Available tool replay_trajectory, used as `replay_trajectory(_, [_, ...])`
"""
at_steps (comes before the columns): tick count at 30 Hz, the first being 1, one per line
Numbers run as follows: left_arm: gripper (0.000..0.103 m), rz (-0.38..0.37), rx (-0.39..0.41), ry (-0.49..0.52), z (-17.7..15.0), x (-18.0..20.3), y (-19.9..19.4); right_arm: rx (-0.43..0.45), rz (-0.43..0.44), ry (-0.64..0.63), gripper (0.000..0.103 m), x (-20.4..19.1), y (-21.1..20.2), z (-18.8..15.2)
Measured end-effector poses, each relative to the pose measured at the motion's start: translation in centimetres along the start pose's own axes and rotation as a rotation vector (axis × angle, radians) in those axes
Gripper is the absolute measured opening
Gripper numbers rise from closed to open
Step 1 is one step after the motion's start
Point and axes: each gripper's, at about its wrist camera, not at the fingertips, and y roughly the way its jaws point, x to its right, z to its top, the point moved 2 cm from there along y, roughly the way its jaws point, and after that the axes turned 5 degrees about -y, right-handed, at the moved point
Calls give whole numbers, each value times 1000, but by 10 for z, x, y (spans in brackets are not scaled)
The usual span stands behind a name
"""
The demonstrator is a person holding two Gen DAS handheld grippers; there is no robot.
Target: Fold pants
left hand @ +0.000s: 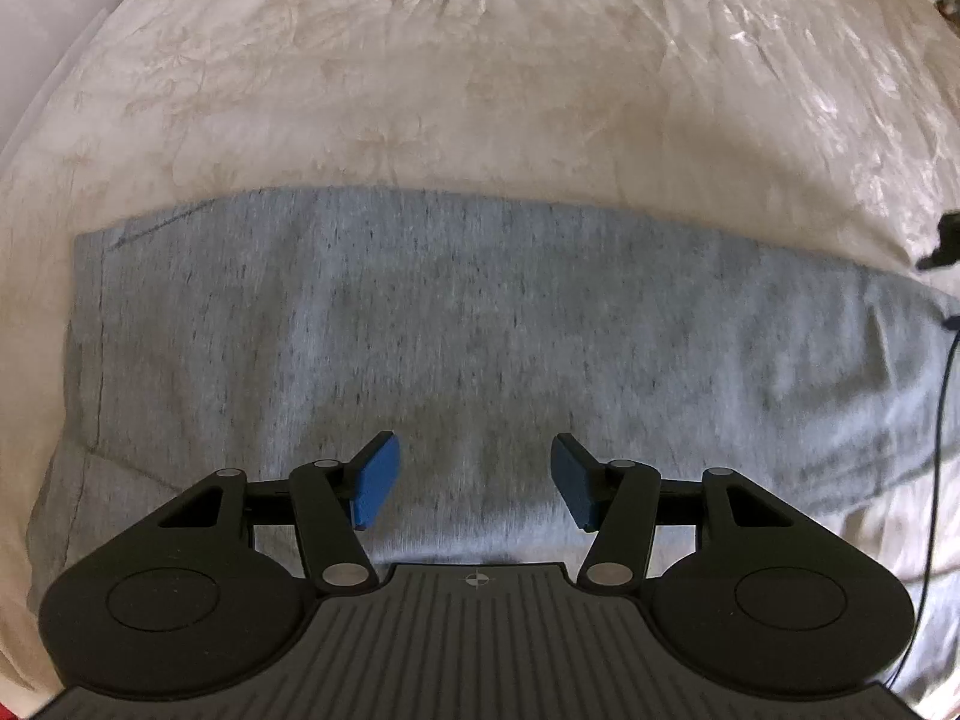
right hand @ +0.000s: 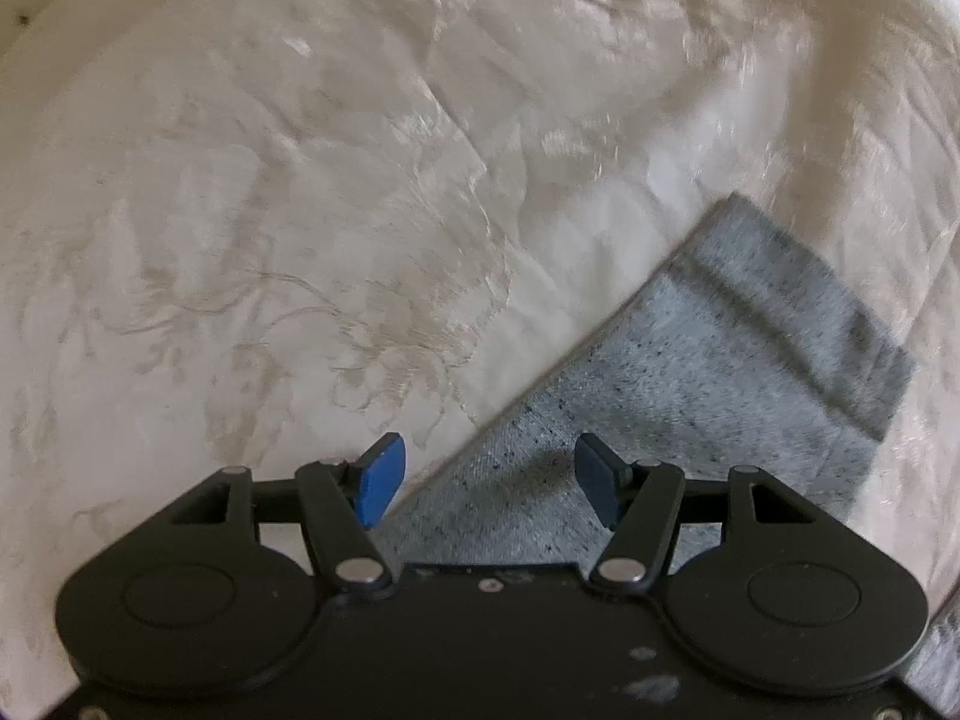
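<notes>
Grey heathered pants (left hand: 468, 330) lie flat across a cream bedspread (left hand: 420, 72). My left gripper (left hand: 474, 480) is open and empty, just above the middle of the grey fabric. In the right wrist view one pant leg (right hand: 690, 372) runs diagonally up to the right and ends in a ribbed cuff (right hand: 804, 300). My right gripper (right hand: 489, 483) is open and empty, with its blue pads either side of the leg's left edge.
The cream bedspread (right hand: 270, 210) has a faint floral pattern and wrinkles. A thin dark cable (left hand: 936, 450) hangs along the right edge of the left wrist view, with a small black part (left hand: 945, 243) above it. A pale wall or headboard (left hand: 42, 18) is at the far left.
</notes>
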Motion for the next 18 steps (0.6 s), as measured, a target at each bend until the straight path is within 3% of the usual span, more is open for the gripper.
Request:
replay_trajectory(2, [55, -9, 4, -4, 6, 1, 2, -23, -25, 2, 50, 0, 9, -1])
replay_trajectory(4, [55, -23, 3, -6, 15, 3, 7, -36, -44, -6, 17, 3, 12, -5])
replay_trajectory(5, [55, -30, -1, -8, 19, 4, 10, -36, -26, -14, 11, 5, 11, -8])
replay_trajectory(11, [55, -101, -7, -31, 52, 17, 24, -9, 60, -28, 6, 41, -31, -50])
replay_trajectory(18, [55, -142, -22, -94, 96, 29, 43, -15, 84, -28, 6, 80, -66, -111])
